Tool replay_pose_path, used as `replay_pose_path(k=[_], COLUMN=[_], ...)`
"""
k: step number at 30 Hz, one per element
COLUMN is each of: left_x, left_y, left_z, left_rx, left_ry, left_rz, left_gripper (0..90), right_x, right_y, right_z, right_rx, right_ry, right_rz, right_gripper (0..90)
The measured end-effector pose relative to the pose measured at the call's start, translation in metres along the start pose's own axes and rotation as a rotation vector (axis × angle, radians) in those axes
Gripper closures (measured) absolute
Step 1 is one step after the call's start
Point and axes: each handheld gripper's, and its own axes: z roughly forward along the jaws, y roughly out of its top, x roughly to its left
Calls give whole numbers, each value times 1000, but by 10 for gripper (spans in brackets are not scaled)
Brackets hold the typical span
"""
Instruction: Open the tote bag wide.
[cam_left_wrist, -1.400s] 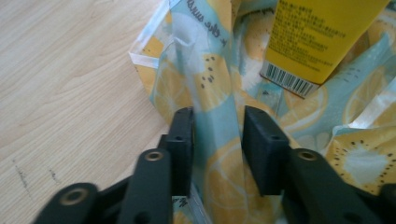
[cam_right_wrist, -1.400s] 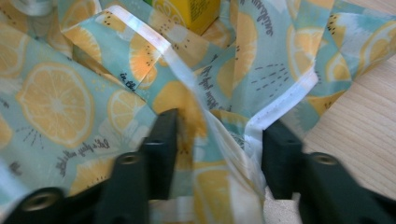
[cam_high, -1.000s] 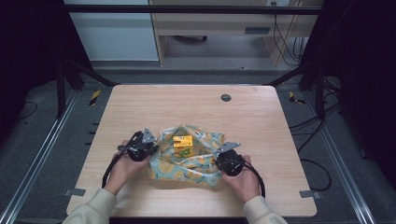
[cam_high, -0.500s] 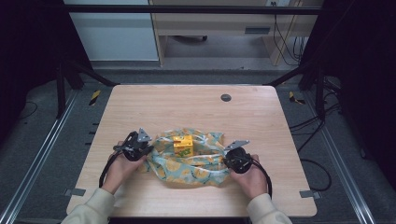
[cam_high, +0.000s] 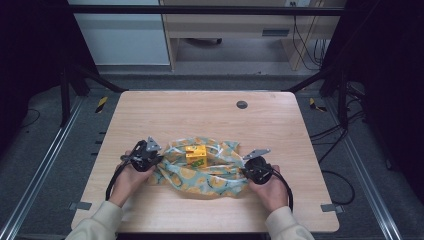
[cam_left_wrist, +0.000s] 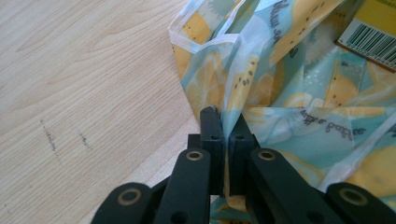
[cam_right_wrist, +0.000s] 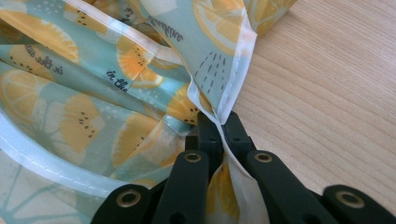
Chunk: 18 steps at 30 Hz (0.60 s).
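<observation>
Lay rumpled mid-table, a thin lemon-print cloth (cam_high: 210, 172), yellow box (cam_high: 195, 155) resting on top; looked light, limp, slippery; best taken by hemmed edges; pinched at opposite sides by left gripper (cam_left_wrist: 223, 135) and right gripper (cam_right_wrist: 219, 133), jaws clamped on folds.

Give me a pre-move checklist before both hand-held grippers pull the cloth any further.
1. Left hand-held gripper shut on the lemon-print cloth: ok, fabric pinched between the jaws.
2. Right hand-held gripper shut on the cloth's hemmed edge: ok.
3. Yellow box sitting on the cloth, between the grippers: ok.
4. Cloth pulled flat: not ok, it lies bunched and folded.
5. Grip depth enough to hold under tension: cannot tell.
6. Table beyond the cloth free, apart from a small dark disc: ok.
</observation>
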Motion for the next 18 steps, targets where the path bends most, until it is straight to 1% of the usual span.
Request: replay_pose_path(k=[3, 4, 5, 6, 7, 8, 10, 11, 12, 13, 14, 17, 18], left_x=[-2, -2, -2, -2, -2, -1, 1, 2, 2, 2, 2, 1, 1], left_y=[0, 1, 1, 1, 2, 3, 5, 7, 9, 11, 13, 18, 19], left_z=[-2, -5, -8, -12, -18, -23, -32, -37, -44, -49, -53, -67, -72], left_rx=[-8, -13, -32, -54, -90, -122, -159, -175, -208, -230, -245, -285, -292], left_ry=[9, 13, 22, 30, 35, 41, 46, 43, 33, 28, 25, 26, 31], left_rz=[11, 15, 12, 3, -4, -14, -34, -47, -67, -73, -78, -81, -77], left_gripper=[870, 829, 773, 702, 649, 590, 487, 452, 429, 414, 402, 367, 360], right_x=[-1, -2, -2, -3, -3, -4, -4, -3, -3, -2, 0, 1, 0], right_y=[0, -1, -1, -1, 0, 2, 6, 8, 10, 12, 14, 17, 17], right_z=[0, -1, -2, -3, -6, -11, -22, -29, -36, -44, -51, -67, -71], right_rx=[-12, -28, -38, -60, -82, -110, -169, -208, -245, -295, -327, -404, -416], right_ry=[4, 15, 23, 28, 22, 13, 2, -1, 2, -4, -10, -32, -41], right_rz=[9, 13, 22, 31, 49, 57, 59, 67, 75, 70, 67, 70, 75], right_gripper=[874, 822, 749, 622, 502, 435, 340, 302, 274, 250, 223, 163, 148])
